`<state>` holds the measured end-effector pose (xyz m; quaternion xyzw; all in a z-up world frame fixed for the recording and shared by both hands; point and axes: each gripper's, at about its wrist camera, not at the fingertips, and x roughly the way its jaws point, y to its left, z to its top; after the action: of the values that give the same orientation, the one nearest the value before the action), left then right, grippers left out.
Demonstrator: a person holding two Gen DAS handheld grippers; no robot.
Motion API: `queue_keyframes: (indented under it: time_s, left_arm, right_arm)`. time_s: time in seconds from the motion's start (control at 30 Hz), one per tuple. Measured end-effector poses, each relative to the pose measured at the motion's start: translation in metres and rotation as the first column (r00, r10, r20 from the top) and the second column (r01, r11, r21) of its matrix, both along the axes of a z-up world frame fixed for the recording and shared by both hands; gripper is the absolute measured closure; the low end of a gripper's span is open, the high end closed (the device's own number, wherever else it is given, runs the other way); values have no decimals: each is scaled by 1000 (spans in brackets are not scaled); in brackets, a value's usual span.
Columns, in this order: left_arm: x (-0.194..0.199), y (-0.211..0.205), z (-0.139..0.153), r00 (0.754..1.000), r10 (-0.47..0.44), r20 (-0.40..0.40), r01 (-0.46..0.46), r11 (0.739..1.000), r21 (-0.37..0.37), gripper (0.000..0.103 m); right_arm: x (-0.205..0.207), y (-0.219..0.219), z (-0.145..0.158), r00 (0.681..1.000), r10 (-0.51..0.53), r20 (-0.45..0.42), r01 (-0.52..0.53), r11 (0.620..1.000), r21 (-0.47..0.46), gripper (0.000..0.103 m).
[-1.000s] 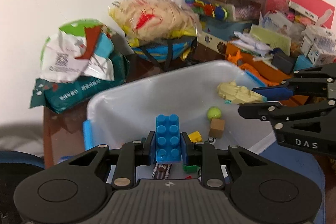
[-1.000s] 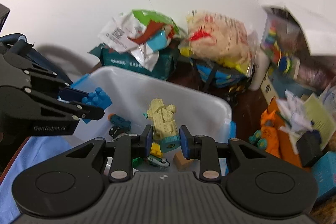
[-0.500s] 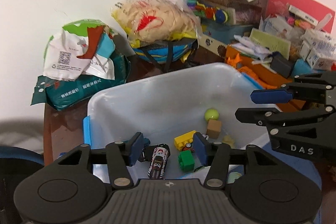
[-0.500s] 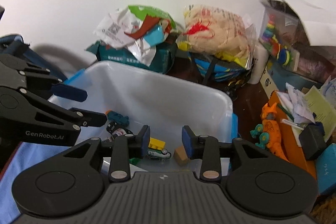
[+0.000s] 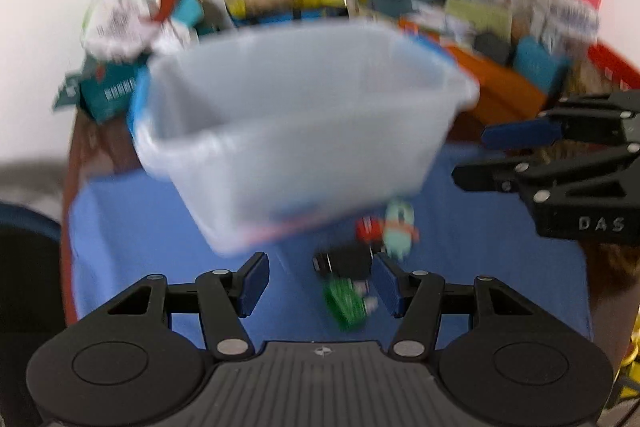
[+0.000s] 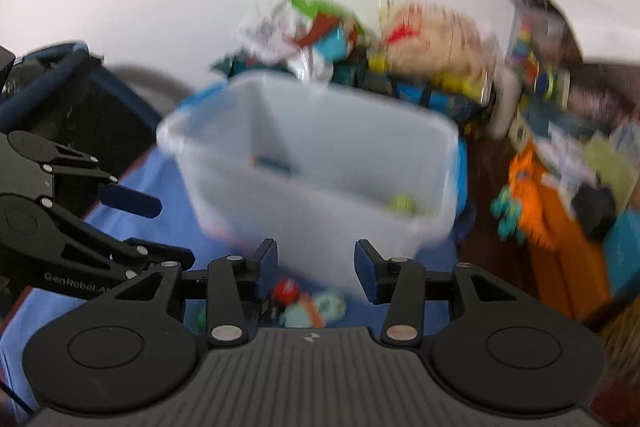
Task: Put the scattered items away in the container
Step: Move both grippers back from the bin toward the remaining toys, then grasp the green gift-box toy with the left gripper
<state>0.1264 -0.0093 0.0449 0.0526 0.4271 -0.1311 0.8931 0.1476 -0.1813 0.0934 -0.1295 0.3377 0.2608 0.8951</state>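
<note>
Both grippers spread wide, nothing held, near side of the bin.
Left gripper (image 5: 320, 285) and right gripper (image 6: 316, 265) hover over blue cloth (image 5: 132, 227). Bin (image 5: 304, 131) on cloth; green toy (image 5: 346, 303), red toy (image 5: 366, 229) and teal toy (image 5: 398, 231) lie outside it, blurred.

Motion blur smears the bin (image 5: 304, 131) and small toys (image 5: 372, 259) beyond identifying.

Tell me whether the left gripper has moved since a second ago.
Yes. The left gripper has pulled back: it was over the bin, and now open over toys on the blue cloth in front.
</note>
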Motion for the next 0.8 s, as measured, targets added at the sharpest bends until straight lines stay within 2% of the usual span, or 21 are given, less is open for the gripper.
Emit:
queue_keyframes:
  time_s: [0.13, 0.23, 0.33, 0.37, 0.47, 0.5, 0.6, 0.8]
  left_arm:
    - [3, -7, -33, 996, 54, -68, -55, 998, -6, 42]
    - [9, -12, -50, 987, 119, -106, -126, 991, -56, 42]
    - [11, -20, -59, 986, 126, -113, -138, 984, -109, 42]
    - [13, -22, -62, 986, 121, -117, -134, 984, -117, 44]
    - [15, -22, -69, 984, 123, -128, -139, 983, -124, 63]
    - [14, -19, -68, 984, 124, -125, -140, 983, -122, 63]
    - [11, -16, -66, 985, 110, -132, -124, 987, -106, 63]
    - [3, -11, -62, 989, 53, -141, -63, 996, -69, 63]
  right_arm:
    - [-6, -7, -22, 998, -31, -47, 31, 1000, -6, 56]
    - [-9, -13, -38, 997, -46, -60, 45, 999, -19, 56]
    - [-10, -21, -47, 994, -70, -79, 70, 998, -8, 56]
    - [-9, -24, -50, 993, -79, -90, 79, 997, -5, 56]
    - [-9, -31, -57, 989, -95, -111, 96, 995, -2, 56]
    - [-8, -32, -59, 989, -95, -114, 95, 995, -4, 56]
    - [-6, -32, -65, 993, -65, -99, 66, 998, -1, 56]
    - [13, -18, -81, 992, 70, -104, -71, 997, -2, 53]
